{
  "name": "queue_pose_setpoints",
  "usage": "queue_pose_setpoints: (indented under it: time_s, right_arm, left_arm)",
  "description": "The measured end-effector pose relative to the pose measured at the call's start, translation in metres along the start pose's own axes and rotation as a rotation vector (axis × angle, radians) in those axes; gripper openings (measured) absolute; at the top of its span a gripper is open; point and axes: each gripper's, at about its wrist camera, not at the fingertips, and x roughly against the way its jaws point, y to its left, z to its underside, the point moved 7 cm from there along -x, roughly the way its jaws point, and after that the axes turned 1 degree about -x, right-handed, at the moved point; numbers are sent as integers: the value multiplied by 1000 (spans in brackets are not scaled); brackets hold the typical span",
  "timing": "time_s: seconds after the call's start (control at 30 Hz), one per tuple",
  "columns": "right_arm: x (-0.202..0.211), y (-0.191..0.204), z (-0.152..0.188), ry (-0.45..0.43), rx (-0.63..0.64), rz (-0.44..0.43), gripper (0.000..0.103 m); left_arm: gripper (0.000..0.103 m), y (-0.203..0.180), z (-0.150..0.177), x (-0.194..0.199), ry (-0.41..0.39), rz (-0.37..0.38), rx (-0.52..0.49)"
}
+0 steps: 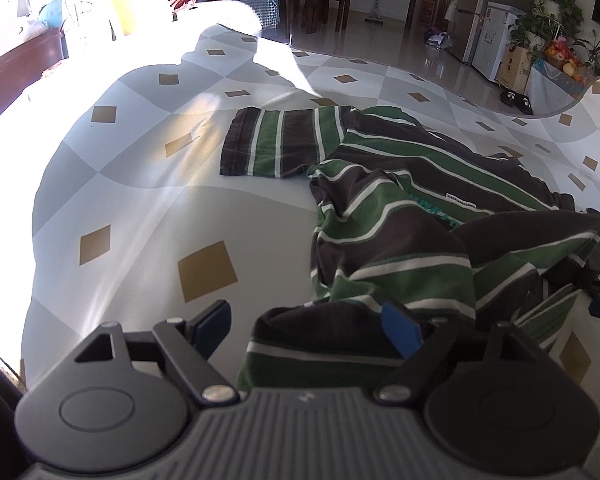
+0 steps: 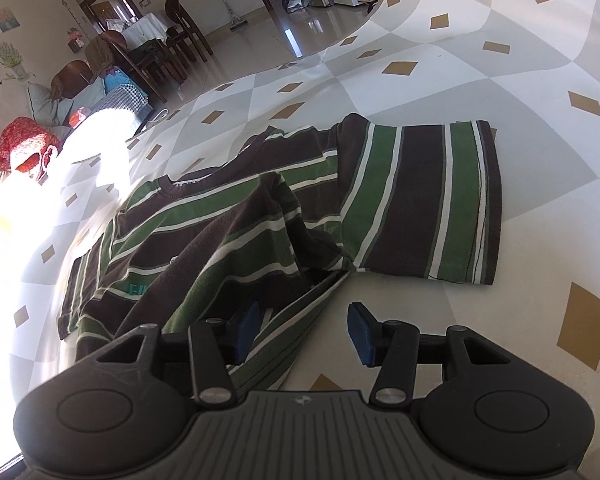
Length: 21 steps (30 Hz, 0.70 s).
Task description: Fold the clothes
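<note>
Lying rumpled on the patterned sheet (image 1: 140, 208): one striped shirt (image 1: 400, 208), soft, light, floppy, hem bunched up. My left gripper (image 1: 304, 326) and right gripper (image 2: 302, 330) gape over hem cloth. Best hold: hem edge.

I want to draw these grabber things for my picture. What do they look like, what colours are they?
Both match. The left gripper and the right gripper each have a dark grey ribbed body, two big round dark discs at the sides, black jointed bars with shiny silver pivot pins, and two flat blue pads at the tips. The right gripper's body carries a tiny pale mark. No cables, hands or sleeves show.
</note>
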Motion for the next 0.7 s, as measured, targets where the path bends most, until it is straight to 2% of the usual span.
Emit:
queue_pose_setpoints:
  time_s: [0.1,0.3,0.37,0.53,0.6,0.7]
  right_arm:
    - [-9,5,5,18,23,16,48]
    - [-15,13,10,-7,83,34,48]
    - [-17,17,12,-13,124,43,45]
    - [-19,24,17,-27,229,67,16]
    - [-19,25,18,-29,256,74,10]
    - [-14,24,18,-31,253,65,7]
  left_arm:
    - [82,1,1,-1,7,0,2]
    - [83,1,2,-3,16,1,-4]
    - [84,1,3,-4,20,1,-5]
    - [84,0,5,-7,36,3,-6]
    - [84,0,6,-8,41,4,-3]
    - [84,0,6,-9,44,3,1]
